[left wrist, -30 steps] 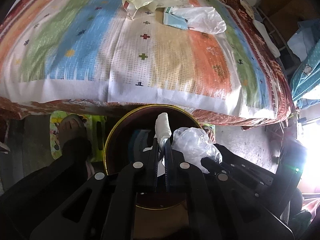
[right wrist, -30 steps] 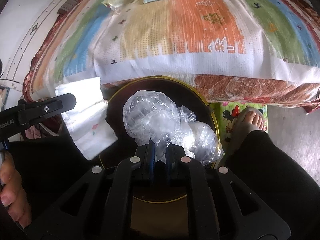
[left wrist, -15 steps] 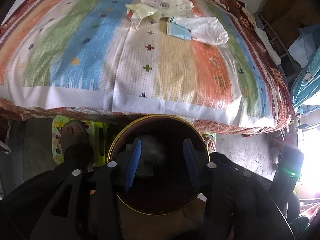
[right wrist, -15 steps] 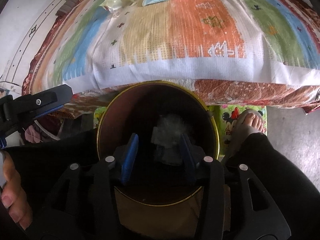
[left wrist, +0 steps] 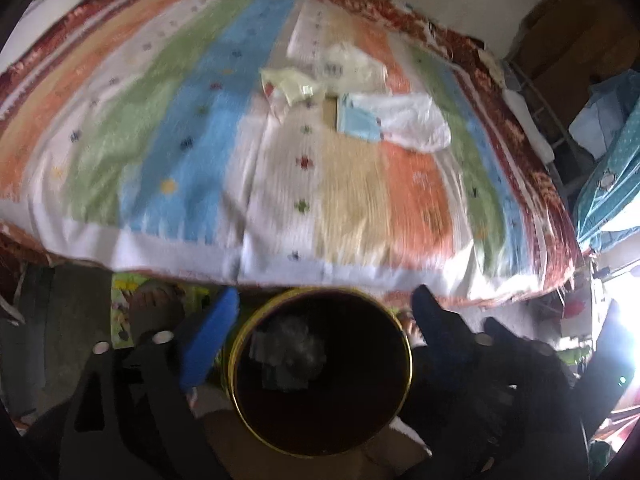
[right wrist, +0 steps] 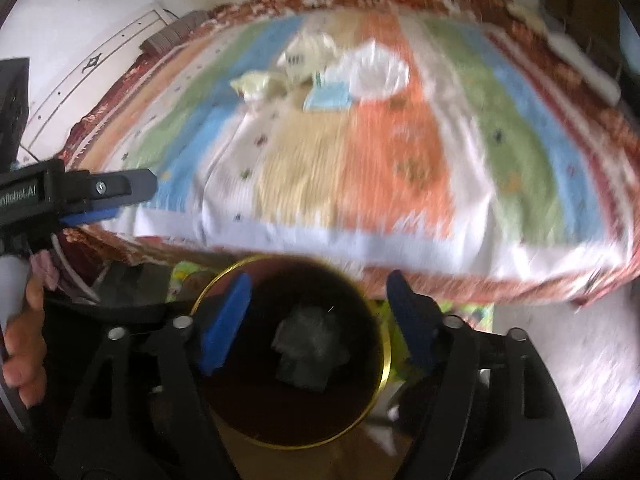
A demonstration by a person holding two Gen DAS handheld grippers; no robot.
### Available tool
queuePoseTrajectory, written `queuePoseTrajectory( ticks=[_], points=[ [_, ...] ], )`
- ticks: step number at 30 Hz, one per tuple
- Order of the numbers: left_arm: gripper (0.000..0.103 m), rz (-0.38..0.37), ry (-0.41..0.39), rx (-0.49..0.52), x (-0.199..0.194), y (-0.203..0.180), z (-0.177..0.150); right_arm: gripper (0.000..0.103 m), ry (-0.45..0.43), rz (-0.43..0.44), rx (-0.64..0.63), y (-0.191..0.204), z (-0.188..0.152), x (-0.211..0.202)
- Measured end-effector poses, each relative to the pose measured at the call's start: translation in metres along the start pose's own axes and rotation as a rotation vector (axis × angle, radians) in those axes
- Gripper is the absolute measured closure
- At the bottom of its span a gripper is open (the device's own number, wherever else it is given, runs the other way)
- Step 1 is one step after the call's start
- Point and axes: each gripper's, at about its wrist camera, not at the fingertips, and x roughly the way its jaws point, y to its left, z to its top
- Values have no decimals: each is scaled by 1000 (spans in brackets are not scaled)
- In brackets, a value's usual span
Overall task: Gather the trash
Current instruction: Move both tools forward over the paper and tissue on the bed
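A dark round bin with a gold rim [left wrist: 408, 356] [right wrist: 386, 354] stands on the floor below both grippers, with crumpled clear plastic and paper [left wrist: 286, 354] [right wrist: 310, 350] lying at its bottom. My left gripper [left wrist: 326, 320] hangs above the bin, its jaws opening wide with nothing between them. My right gripper [right wrist: 318, 300] is likewise over the bin, jaws opening and empty. Far back on the striped bedspread [left wrist: 352, 196] [right wrist: 392, 160] lie a white plastic bag [left wrist: 416, 120] [right wrist: 376, 68], a pale blue packet [left wrist: 358, 124] [right wrist: 330, 98] and yellowish wrappers [left wrist: 292, 84] [right wrist: 260, 82].
The bed fills the upper half of both views, its near edge just beyond the bin. A person's sandalled foot [left wrist: 154, 308] rests on a coloured floor mat left of the bin. The left gripper's finger [right wrist: 108, 188] reaches in at the right wrist view's left edge. Cloth and clutter [left wrist: 600, 128] stand at the right.
Both grippers opened and let go of their trash: the white wad and the clear plastic bag dropped into the bin. Both hands then rose, showing more of the bed.
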Motion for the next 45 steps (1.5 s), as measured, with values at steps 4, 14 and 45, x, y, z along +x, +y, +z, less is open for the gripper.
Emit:
queuePoseTrajectory(
  ticks=[4, 14, 45],
  points=[
    [6, 2, -55, 5, -9, 0, 13, 19, -49, 10, -30, -5, 12, -12],
    [6, 17, -57, -23, -3, 9, 41, 9, -134, -4, -58, -9, 29, -23],
    [6, -62, -201, 27, 25, -24, 106, 10, -233, -43, -92, -35, 103, 7]
  ],
)
